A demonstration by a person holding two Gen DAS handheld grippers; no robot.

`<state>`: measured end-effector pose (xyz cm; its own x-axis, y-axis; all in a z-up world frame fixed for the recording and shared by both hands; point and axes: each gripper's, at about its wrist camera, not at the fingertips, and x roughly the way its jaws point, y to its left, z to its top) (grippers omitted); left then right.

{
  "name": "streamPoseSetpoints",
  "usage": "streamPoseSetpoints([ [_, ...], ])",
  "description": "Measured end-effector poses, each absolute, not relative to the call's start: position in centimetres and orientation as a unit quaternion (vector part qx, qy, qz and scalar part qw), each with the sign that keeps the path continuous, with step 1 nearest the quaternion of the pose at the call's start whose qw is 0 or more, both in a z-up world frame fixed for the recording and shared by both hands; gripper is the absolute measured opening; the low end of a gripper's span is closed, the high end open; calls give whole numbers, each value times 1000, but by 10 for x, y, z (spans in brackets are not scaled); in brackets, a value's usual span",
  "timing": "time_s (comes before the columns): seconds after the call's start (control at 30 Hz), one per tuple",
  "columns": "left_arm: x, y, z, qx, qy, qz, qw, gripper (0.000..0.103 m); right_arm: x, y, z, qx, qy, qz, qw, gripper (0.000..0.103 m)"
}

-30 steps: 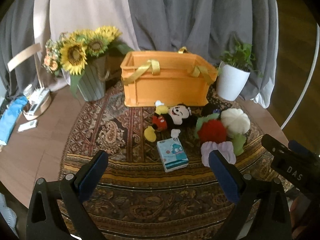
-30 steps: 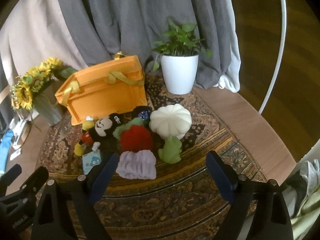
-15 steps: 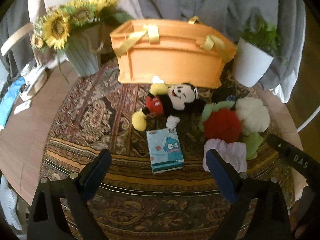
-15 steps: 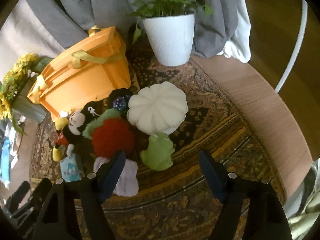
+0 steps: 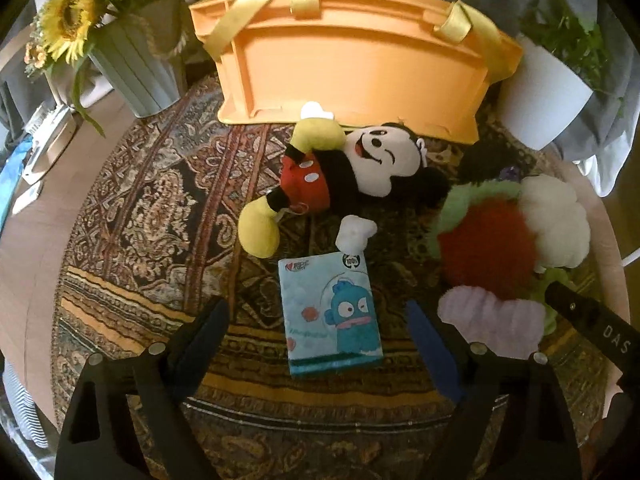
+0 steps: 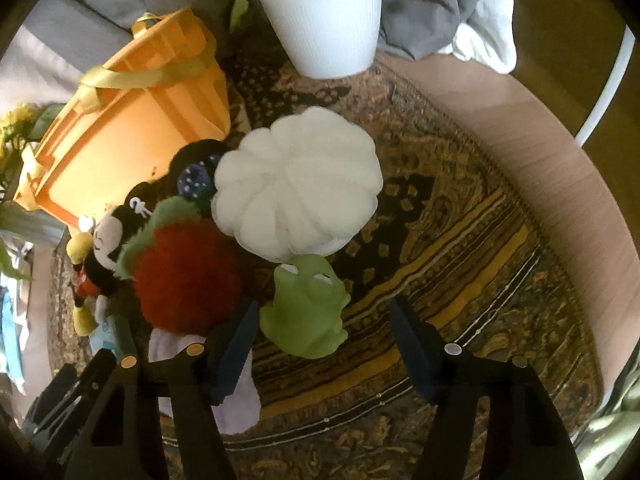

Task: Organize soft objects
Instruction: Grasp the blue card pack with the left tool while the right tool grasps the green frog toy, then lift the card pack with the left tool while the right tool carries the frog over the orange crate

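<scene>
On the patterned rug, a light blue tissue pack point(image 5: 332, 314) lies between the blue pads of my left gripper point(image 5: 318, 340); the jaws are closing but stand clear of it. Behind it lies a mouse plush point(image 5: 348, 168), in front of the orange basket point(image 5: 360, 60). My right gripper point(image 6: 322, 340) hangs over a green frog toy point(image 6: 306, 308), jaws closing and apart from it. Beside the frog sit a white pumpkin cushion point(image 6: 296, 184), a red fuzzy plush point(image 6: 184, 276) and a lilac soft piece point(image 5: 492, 316).
A sunflower vase point(image 5: 132, 60) stands left of the basket and a white plant pot point(image 6: 320, 12) to its right. Grey curtains hang behind. The round wooden table edge point(image 6: 560, 184) curves past the rug on the right. Small items point(image 5: 40, 136) lie at far left.
Both grippers have come down and forward toward the toys, which now look much larger. Both sets of jaws have narrowed. The toys themselves have not moved.
</scene>
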<state>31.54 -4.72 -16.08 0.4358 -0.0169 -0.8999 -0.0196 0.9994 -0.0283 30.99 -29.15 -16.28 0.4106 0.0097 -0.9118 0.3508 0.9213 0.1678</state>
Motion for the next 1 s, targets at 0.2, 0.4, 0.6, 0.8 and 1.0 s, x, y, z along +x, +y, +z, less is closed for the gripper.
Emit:
streamPoseSetpoints([
  [0.2, 323, -47, -173, -25, 544, 0, 839, 81, 313, -292, -172, 177, 538, -108, 817, 63],
  [0.4, 332, -45, -185, -36, 555, -2, 831, 61, 321, -289, -173, 170, 535, -111, 820, 55],
  [0.6, 331, -43, -189, -45, 555, -16, 830, 54, 321, -284, -171, 158, 528, -105, 828, 41],
  [0.8, 321, -44, -184, -36, 545, -24, 837, 54, 311, -284, -165, 155, 522, -99, 833, 41],
  [1.0, 307, -45, -163, -27, 518, -39, 854, 54, 294, -282, -142, 146, 495, -94, 851, 41],
])
